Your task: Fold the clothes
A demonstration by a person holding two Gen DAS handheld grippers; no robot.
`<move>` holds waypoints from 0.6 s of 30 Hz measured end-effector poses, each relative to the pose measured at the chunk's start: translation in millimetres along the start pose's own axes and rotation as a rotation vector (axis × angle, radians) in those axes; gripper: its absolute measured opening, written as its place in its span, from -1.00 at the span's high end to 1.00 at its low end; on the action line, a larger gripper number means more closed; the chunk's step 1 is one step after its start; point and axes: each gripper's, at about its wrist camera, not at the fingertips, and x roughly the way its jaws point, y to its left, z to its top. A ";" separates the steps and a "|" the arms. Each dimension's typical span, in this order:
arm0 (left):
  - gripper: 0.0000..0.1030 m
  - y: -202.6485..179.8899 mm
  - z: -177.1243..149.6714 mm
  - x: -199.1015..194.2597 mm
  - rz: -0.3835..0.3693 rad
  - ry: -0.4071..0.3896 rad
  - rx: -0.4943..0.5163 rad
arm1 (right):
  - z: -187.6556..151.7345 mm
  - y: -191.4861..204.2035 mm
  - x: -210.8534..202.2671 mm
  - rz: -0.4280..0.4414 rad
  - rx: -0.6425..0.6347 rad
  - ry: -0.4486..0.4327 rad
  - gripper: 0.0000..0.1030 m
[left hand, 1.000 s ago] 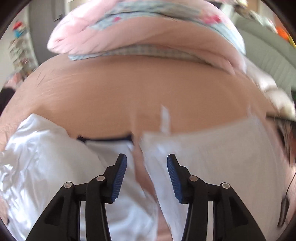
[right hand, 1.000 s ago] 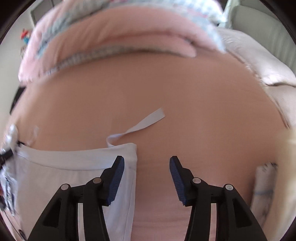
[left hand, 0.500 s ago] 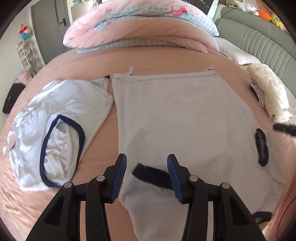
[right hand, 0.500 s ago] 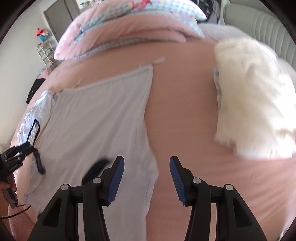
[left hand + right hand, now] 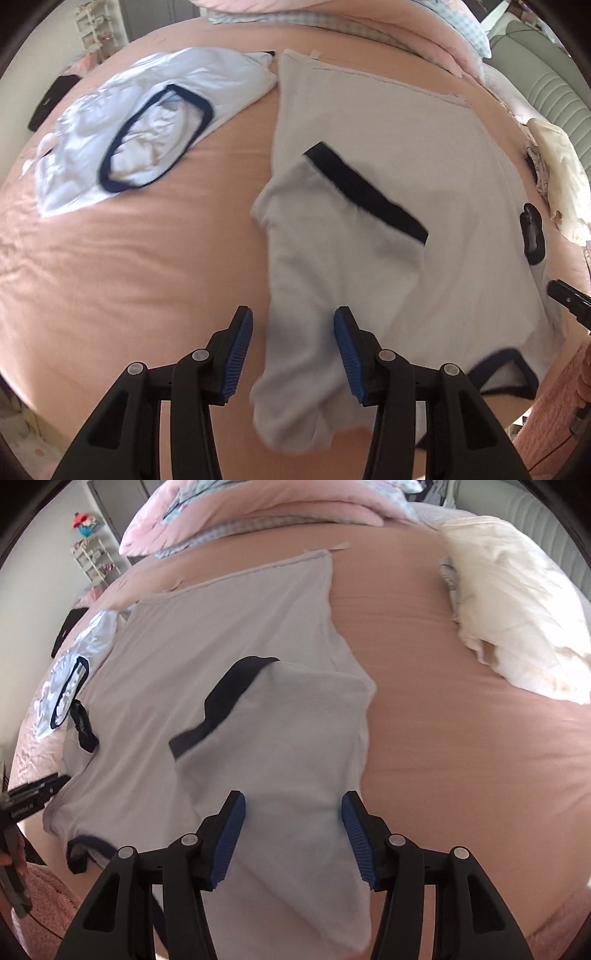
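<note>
A pale grey T-shirt [image 5: 424,147] with navy trim lies flat on the pink bed sheet [image 5: 147,277], hem far, neck near. Its left sleeve [image 5: 332,229] is folded in over the body, navy cuff [image 5: 369,195] up. My left gripper [image 5: 293,354] hovers over that sleeve's shoulder end, open, and the pads do not pinch the cloth. In the right wrist view the other sleeve [image 5: 288,720] also lies folded in. My right gripper [image 5: 291,830] is above it with its jaws opening; the cloth lies below them, unpinched.
A white top with a navy collar [image 5: 147,122] lies crumpled at the left. A cream garment [image 5: 517,609] sits at the right, and a pink quilt pile [image 5: 258,513] is at the far end. A person's fluffy pink sleeve [image 5: 554,406] shows at the near edge.
Both grippers have drawn back from the shirt's far hem to its near, shoulder end. Each sleeve now lies folded in over the body. The right jaws stand a little wider.
</note>
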 end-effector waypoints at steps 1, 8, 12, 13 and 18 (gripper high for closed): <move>0.17 3.5 -7.3 -6.0 0.010 -0.024 -0.021 | -6.8 -2.8 -3.6 -0.007 0.009 0.001 -0.05; 0.18 6.6 -67.8 -39.2 -0.250 -0.161 -0.334 | -54.6 7.2 -28.1 0.082 0.087 -0.035 -0.05; 0.20 -16.9 -98.6 -20.1 -0.322 -0.031 -0.320 | -77.0 22.6 -23.2 0.151 0.068 0.049 -0.05; 0.21 -22.3 -104.3 -18.8 -0.327 -0.023 -0.298 | -83.6 24.9 -20.6 0.176 0.058 0.085 -0.05; 0.20 -34.1 -104.9 -19.0 -0.339 -0.062 -0.253 | -99.8 39.4 -21.2 0.214 0.013 0.085 -0.05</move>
